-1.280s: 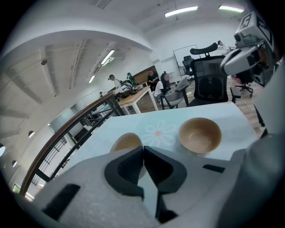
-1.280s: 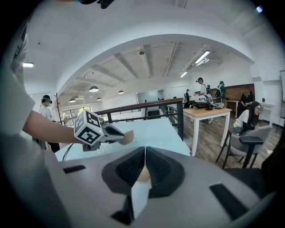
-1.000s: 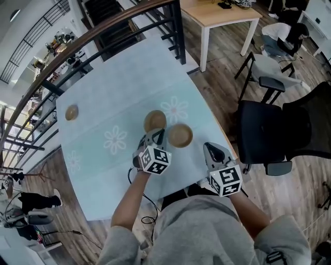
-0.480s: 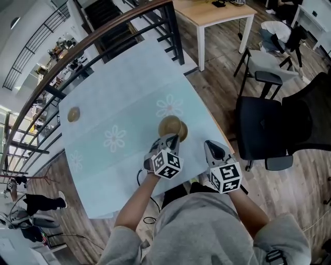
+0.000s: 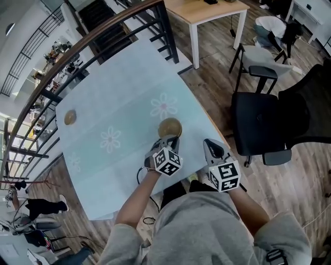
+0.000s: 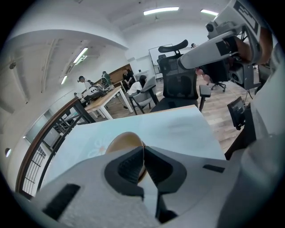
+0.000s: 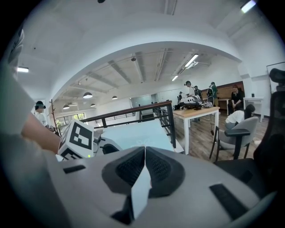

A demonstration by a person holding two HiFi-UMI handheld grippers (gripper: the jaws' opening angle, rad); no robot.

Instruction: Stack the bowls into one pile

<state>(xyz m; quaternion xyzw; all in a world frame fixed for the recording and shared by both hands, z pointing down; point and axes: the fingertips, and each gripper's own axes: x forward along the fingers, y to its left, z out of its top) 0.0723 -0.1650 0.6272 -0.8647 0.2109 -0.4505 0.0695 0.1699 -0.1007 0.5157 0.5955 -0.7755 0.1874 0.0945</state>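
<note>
A brown wooden bowl (image 5: 169, 126) sits on top of a second bowl near the table's front right, so the two look like one. My left gripper (image 5: 172, 140) is shut on the near rim of the top bowl (image 6: 123, 142), whose thin edge runs between the pads. A third, smaller-looking bowl (image 5: 70, 117) lies far off at the table's left edge. Off the table's near right edge my right gripper (image 5: 210, 145) hovers, shut and holding nothing. The left gripper's marker cube (image 7: 77, 140) shows in the right gripper view.
The table (image 5: 119, 98) wears a pale blue cloth with flower prints. A dark railing (image 5: 98, 36) runs behind it. A black office chair (image 5: 269, 124) stands to the right, with a wooden desk (image 5: 207, 10) farther back. People stand in the distance.
My left gripper carried its bowl rightward from beside the other bowl to on top of it. The two bowls now overlap as one pile. The right gripper barely moved.
</note>
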